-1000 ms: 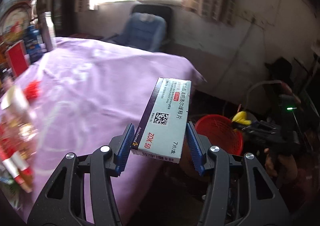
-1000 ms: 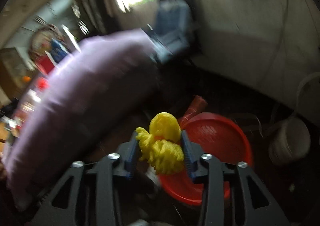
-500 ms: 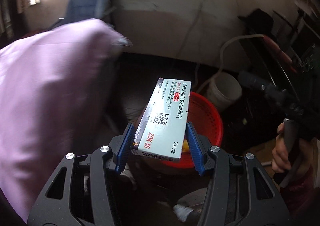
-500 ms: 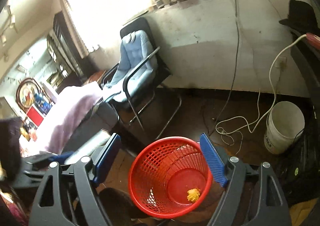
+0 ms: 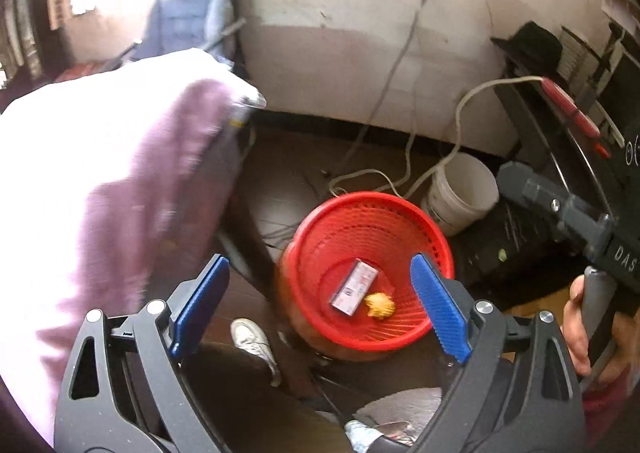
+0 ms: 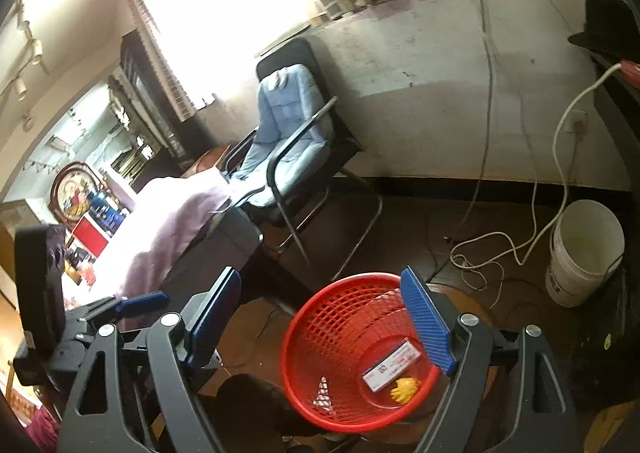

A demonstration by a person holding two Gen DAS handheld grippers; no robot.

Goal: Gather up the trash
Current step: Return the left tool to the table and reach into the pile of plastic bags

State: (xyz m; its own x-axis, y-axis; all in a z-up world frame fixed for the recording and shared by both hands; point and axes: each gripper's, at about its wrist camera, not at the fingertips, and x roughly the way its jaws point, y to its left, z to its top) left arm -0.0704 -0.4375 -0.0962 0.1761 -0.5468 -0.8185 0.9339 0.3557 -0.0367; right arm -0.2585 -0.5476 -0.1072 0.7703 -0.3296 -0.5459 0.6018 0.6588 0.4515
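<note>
Two pieces binned, both grippers empty.
The medicine box (image 5: pixel 354 290) and yellow wad (image 5: pixel 381 305) lay on the red basket (image 5: pixel 316 229) floor; left gripper (image 5: pixel 320 303), jaws just opened, and right gripper (image 6: pixel 320 323) stood spread.

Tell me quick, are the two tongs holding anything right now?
Left tongs: open, just let go, holding nothing; the medicine box lies in the red basket.
Right tongs: open, holding nothing; the yellow wad lies in the basket too.

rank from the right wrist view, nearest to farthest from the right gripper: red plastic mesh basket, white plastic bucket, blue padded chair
1. Red plastic mesh basket, just below and ahead of the open right gripper.
2. White plastic bucket, on the floor to the right.
3. Blue padded chair, back by the window wall.
</note>
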